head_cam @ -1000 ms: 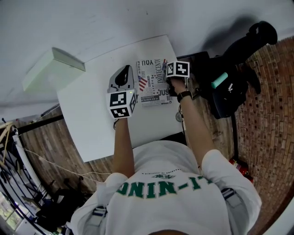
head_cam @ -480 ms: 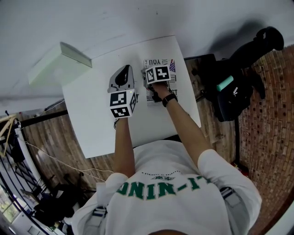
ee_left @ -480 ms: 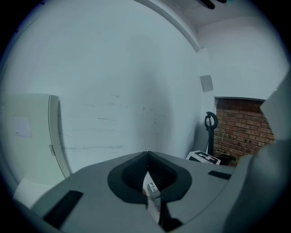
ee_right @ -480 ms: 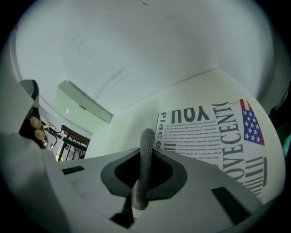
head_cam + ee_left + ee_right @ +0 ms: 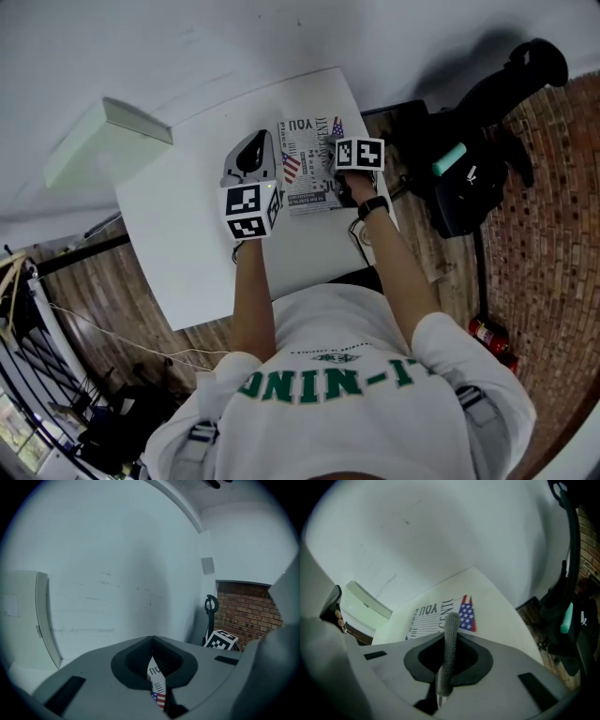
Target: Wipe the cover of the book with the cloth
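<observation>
Two grippers were closed: your right gripper (image 5: pixel 451 620) clamped its jaws on the cloth (image 5: pixel 448 653) over the book (image 5: pixel 309 178); your left gripper (image 5: pixel 151 640) had its jaws together.

Seen from the head view, the light is even and diffuse. The white table (image 5: pixel 178 253) is bright but shows you no glare, and one soft shadow spreads on the wall (image 5: pixel 234 47) at upper right. Straight edges bow under wide-angle distortion. Both gripper views give you a round frame with black corners and a cool cast. The near jaw bodies blur, while the cloth (image 5: pixel 449 653) keeps its knit texture and the book (image 5: pixel 436 616) its legible print.
</observation>
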Demonstrator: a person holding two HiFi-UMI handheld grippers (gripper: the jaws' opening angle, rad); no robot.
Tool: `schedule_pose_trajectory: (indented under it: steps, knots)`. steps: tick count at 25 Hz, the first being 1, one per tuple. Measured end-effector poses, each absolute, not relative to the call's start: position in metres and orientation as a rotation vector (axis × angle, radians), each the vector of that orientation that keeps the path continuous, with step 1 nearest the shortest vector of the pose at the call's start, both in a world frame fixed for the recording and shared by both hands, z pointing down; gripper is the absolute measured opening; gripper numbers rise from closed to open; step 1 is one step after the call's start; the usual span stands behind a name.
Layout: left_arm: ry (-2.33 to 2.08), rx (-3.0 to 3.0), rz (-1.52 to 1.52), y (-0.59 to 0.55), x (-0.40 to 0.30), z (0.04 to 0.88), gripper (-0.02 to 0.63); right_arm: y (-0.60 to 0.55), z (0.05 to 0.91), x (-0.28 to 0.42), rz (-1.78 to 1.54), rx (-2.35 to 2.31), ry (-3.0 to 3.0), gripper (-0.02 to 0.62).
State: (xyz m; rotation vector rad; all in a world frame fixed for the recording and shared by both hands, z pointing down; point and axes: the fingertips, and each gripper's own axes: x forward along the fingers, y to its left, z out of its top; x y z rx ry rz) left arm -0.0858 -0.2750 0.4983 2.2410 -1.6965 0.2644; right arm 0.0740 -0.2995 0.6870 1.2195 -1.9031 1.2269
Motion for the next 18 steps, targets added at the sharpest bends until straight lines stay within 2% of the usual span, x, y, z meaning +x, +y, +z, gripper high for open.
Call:
schedule_pose_trajectory:
  steps: [4,9,18]
  knots:
    - [-1.694,2.247,0.249,-0.274,-0.082,0.496,0.012,-0.304,0.686,0.103,1.236,1.275,-1.885,0.032]
    - [-1.707,2.241,0.245,-0.269,-0.084,0.494,0.012,-0.304,0.685,0.106,1.256,1.336,-1.858,0.032]
    - [-1.766,2.202,0.269,-0.261,-0.108,0.488,0.012,-0.263,0.669,-0.030,1.232,1.022,-2.047,0.032]
